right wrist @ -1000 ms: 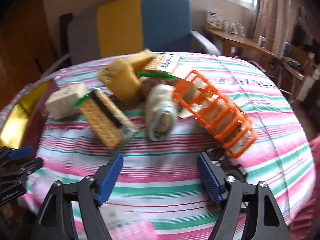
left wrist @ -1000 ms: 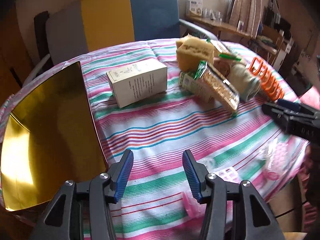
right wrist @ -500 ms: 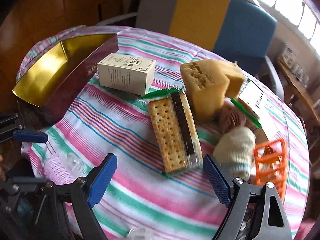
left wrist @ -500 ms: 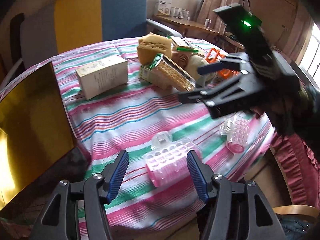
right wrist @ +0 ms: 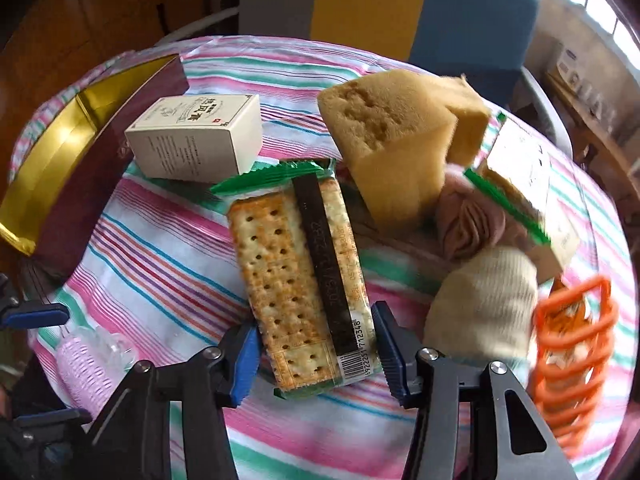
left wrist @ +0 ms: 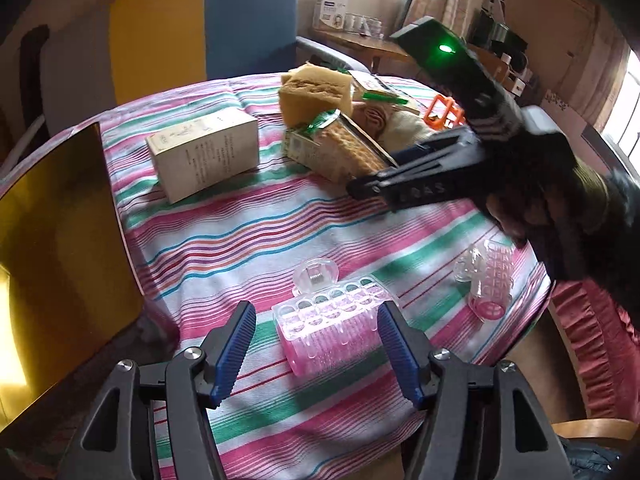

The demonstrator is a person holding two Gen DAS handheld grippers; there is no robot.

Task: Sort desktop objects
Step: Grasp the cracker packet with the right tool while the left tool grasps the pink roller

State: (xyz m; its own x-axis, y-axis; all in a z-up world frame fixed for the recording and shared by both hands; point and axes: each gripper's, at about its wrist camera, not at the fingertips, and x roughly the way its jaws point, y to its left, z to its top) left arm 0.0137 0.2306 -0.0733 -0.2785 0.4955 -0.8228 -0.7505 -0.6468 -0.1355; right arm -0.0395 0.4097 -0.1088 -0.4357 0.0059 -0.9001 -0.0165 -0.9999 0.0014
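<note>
Cracker packet (right wrist: 304, 280) lying flat on the striped cloth of the bench (right wrist: 168, 248), long axis running near to far, its near end sitting between the fingers of the right gripper (right wrist: 316, 350). Jaws closing on it at this moment; both blue pads close against the wrapper's long edges, the left one seemingly touching, firm pressure not yet certain. Best to close squarely across the narrow width, low on the pack, gently enough to spare the crackers, then lift straight before carrying.

Just beyond the packet: yellow sponge (right wrist: 392, 140) leaning at the far right, white carton (right wrist: 196, 140) at the far left, beige rolled cloth (right wrist: 480, 300) and orange rack (right wrist: 572, 344) to the right. Worth keeping the lift clear of the sponge, which crowds the packet's far end.

Gold-lined box (right wrist: 56, 168) open at the far left edge of the bench, a likely destination, though that is only a guess.

Left gripper (left wrist: 316, 352) jaws opening, pointing down at a pink hair roller (left wrist: 332, 332) lying between its fingers near the bench's near edge; pads apart from it, nothing held. Second pink roller (left wrist: 490, 280) farther right, well apart.
</note>
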